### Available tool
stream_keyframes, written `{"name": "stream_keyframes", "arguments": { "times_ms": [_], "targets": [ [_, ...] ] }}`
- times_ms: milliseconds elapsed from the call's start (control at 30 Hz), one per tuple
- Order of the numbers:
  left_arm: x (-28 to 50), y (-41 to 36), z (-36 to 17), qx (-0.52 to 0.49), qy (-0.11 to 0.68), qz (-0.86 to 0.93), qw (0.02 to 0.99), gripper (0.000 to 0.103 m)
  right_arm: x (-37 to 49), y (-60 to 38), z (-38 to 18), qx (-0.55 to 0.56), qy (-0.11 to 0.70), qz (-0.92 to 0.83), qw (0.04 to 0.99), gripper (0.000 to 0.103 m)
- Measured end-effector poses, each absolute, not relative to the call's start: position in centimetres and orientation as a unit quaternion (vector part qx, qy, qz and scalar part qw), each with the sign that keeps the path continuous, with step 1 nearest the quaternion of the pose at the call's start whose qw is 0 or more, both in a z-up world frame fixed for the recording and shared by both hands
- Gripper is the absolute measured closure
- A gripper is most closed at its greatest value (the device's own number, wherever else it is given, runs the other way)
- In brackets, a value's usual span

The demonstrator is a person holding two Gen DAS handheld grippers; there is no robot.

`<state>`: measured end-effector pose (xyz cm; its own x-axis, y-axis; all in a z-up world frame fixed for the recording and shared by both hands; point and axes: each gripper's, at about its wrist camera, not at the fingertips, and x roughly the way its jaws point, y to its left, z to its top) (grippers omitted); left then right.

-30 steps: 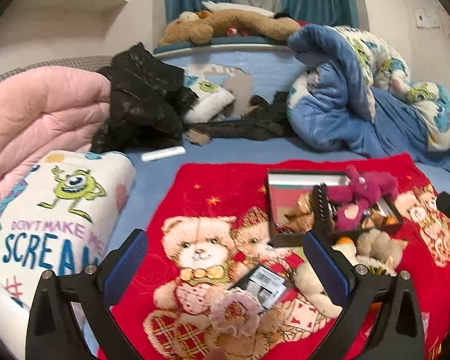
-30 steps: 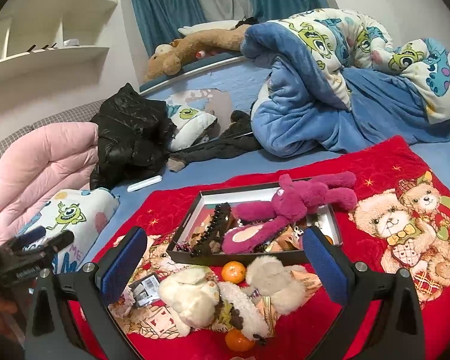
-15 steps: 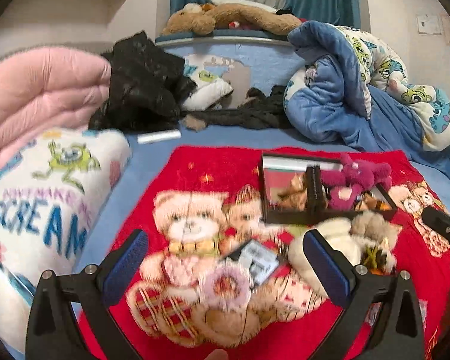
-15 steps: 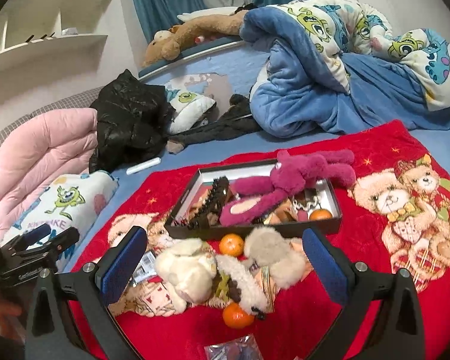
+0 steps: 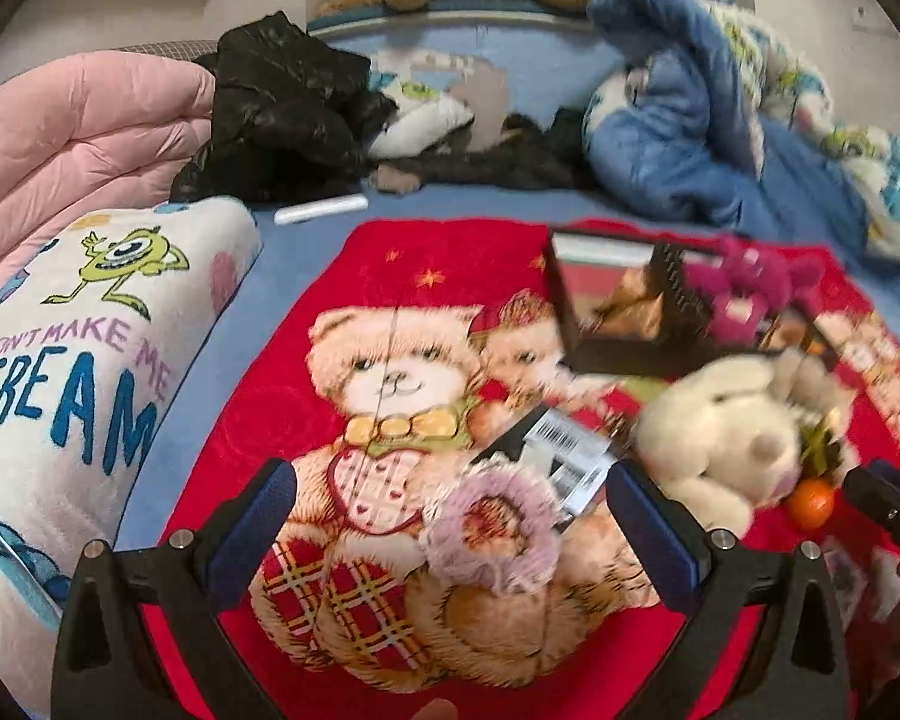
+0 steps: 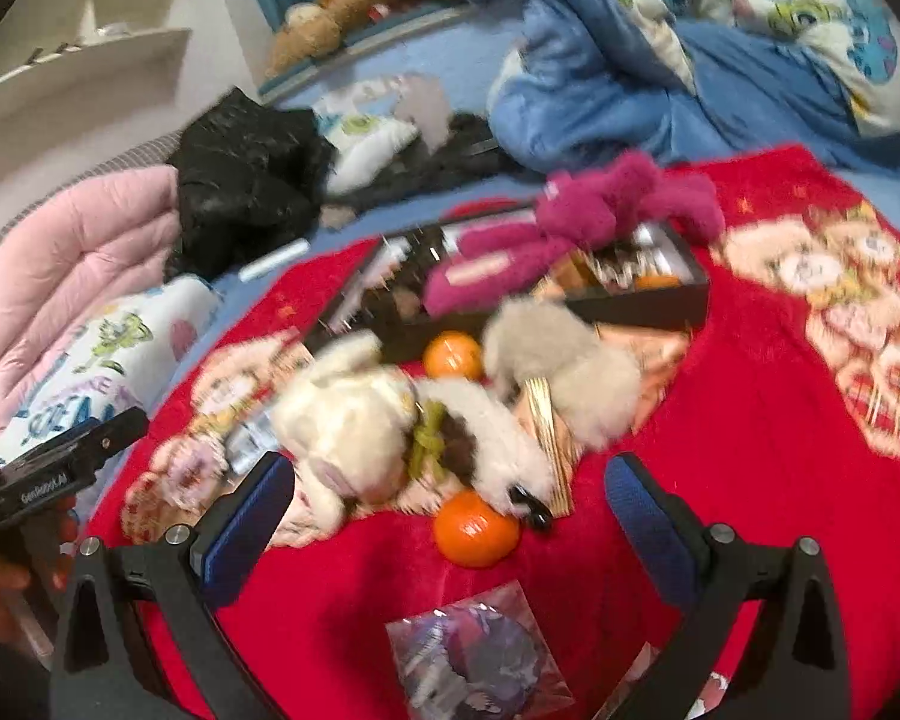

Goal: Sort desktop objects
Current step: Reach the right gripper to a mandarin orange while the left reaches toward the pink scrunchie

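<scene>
A black tray on a red teddy-bear blanket holds a magenta plush and small items. In front of it lie a cream plush, two oranges, a pink scrunchie, a barcoded box and a clear packet. My left gripper is open, its fingers either side of the scrunchie. My right gripper is open and empty, just above the nearer orange.
A pink quilt, a Monsters pillow, a black jacket and a blue duvet ring the blanket. A white stick lies on the blue sheet. The left gripper's body shows at left in the right wrist view.
Both grippers have dropped lower and closer to the blanket. The scrunchie now sits between the left fingers; the nearer orange has come up between the right fingers. Both stay open.
</scene>
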<state>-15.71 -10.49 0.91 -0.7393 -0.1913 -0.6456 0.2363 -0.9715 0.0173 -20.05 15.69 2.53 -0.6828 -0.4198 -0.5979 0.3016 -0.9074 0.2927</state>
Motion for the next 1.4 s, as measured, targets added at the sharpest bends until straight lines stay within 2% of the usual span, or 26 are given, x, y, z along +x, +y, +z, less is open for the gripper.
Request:
{"name": "stream_keyframes", "arguments": {
  "times_ms": [433,867,967,1033,1100,1200,1233,1333,1400],
  "targets": [
    [-17.3,-13.3,-3.5,0.437,0.043,-0.886,0.151,0.000,-21.3,14.8,-0.8,0.409,-0.074,-0.888,0.198,0.000],
    [-18.3,-14.3,-5.7,0.453,0.084,-0.875,0.150,0.000,-21.8,14.4,-1.6,0.422,-0.054,-0.885,0.192,0.000],
    [-18.3,-14.5,-5.7,0.451,0.087,-0.875,0.152,0.000,-21.8,14.3,-1.6,0.422,-0.047,-0.887,0.182,0.004],
    [-18.3,-14.6,-5.7,0.451,0.086,-0.875,0.154,0.000,-21.8,14.6,-1.6,0.423,-0.043,-0.890,0.166,0.017],
    [-18.4,-14.4,-5.7,0.450,0.082,-0.876,0.154,0.000,-21.9,14.7,-1.7,0.424,-0.033,-0.893,0.149,0.025],
    [-18.5,-14.4,-5.7,0.448,0.079,-0.877,0.154,0.000,-22.2,14.1,-1.9,0.430,-0.008,-0.893,0.136,0.025],
    [-18.5,-14.3,-5.7,0.447,0.078,-0.878,0.154,0.001,-22.1,13.6,-2.0,0.429,0.004,-0.894,0.131,0.026],
    [-18.6,-13.9,-5.4,0.440,0.076,-0.883,0.145,0.013,-21.9,12.6,-2.2,0.426,0.038,-0.897,0.113,0.030],
    [-18.6,-13.6,-5.2,0.436,0.075,-0.886,0.142,0.025,-21.9,12.7,-2.2,0.425,0.041,-0.898,0.108,0.034]
  ]
}}
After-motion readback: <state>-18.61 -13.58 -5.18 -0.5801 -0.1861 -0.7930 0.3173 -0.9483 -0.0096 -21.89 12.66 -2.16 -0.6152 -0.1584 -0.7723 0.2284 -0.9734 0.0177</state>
